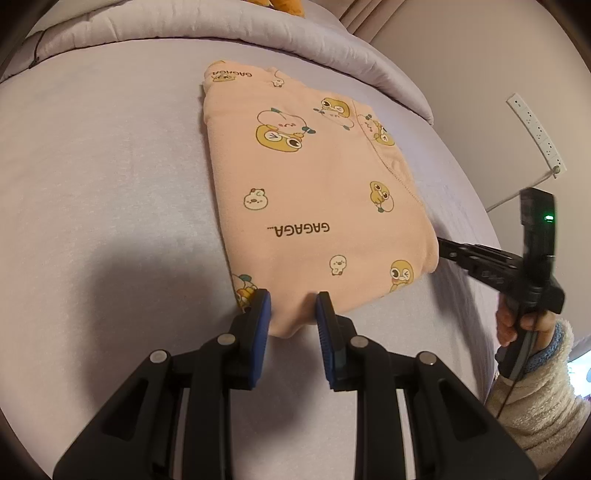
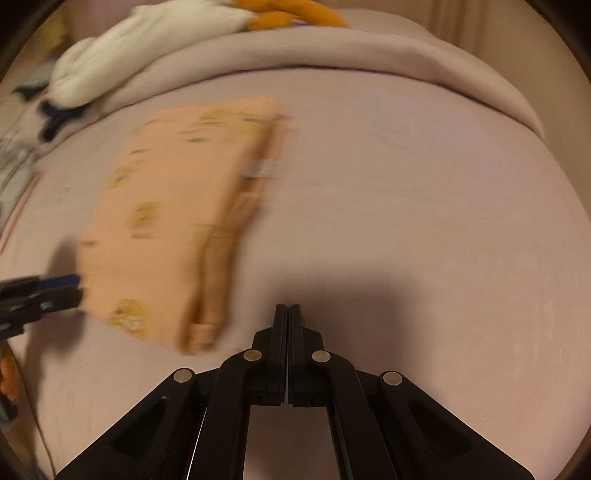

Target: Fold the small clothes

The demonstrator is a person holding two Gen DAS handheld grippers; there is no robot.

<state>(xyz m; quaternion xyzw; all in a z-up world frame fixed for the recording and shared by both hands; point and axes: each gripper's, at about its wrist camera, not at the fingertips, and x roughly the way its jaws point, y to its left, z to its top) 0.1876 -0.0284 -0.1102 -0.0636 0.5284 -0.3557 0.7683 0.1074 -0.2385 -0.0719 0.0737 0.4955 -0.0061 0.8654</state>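
A folded peach garment [image 1: 314, 192] with cartoon duck prints and "GAGAGA" lettering lies flat on the lilac bed sheet [image 1: 103, 177]. My left gripper [image 1: 293, 310] is open, its blue pads either side of the garment's near edge. My right gripper [image 2: 287, 314] is shut and empty, over bare sheet to the right of the garment [image 2: 173, 229], which is blurred in that view. In the left wrist view the right gripper [image 1: 443, 245] touches the garment's right corner. The left gripper [image 2: 70, 286] shows at the garment's left edge in the right wrist view.
A rolled lilac duvet [image 1: 221, 29] runs along the far side of the bed. White and orange plush items [image 2: 155, 37] lie on it. A white power strip [image 1: 535, 133] hangs on the wall at right.
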